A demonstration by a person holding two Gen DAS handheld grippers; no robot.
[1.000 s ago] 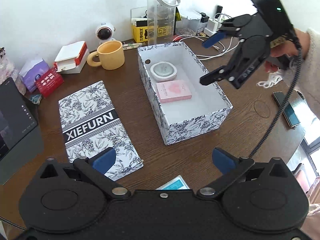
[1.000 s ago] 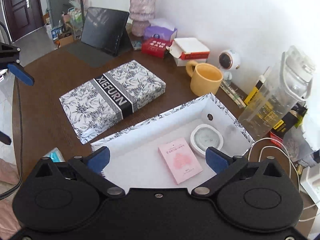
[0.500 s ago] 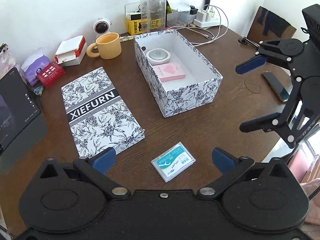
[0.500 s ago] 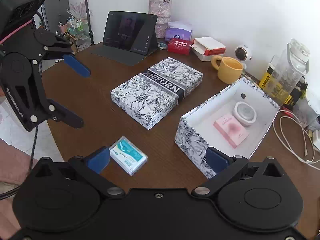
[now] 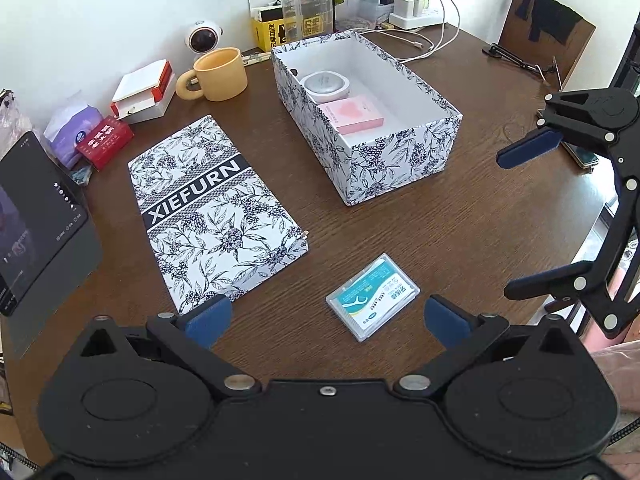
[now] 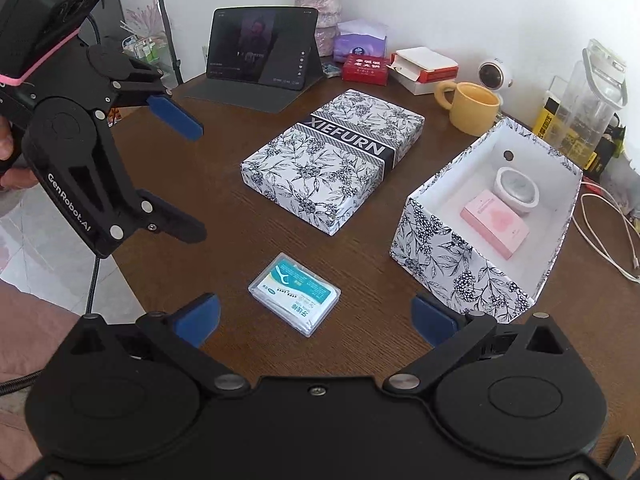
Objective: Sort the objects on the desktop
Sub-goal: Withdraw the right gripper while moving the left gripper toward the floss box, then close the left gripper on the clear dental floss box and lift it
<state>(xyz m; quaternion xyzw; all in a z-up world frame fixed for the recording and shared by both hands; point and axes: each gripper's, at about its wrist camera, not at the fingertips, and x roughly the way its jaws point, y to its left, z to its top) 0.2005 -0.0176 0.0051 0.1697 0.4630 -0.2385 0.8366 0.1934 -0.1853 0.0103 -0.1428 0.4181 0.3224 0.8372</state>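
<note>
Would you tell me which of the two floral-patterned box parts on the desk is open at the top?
The deep box beside the yellow mug; it holds a pink packet. The flat XIEFURN lid lies closed-side up.

A dark wooden bench (image 5: 472,216) carries an open patterned box (image 5: 400,160); left of it lies its lid (image 5: 216,216), behind the lid a yellow mug (image 5: 220,74), nearer the camera a floss packet (image 5: 373,297).
</note>
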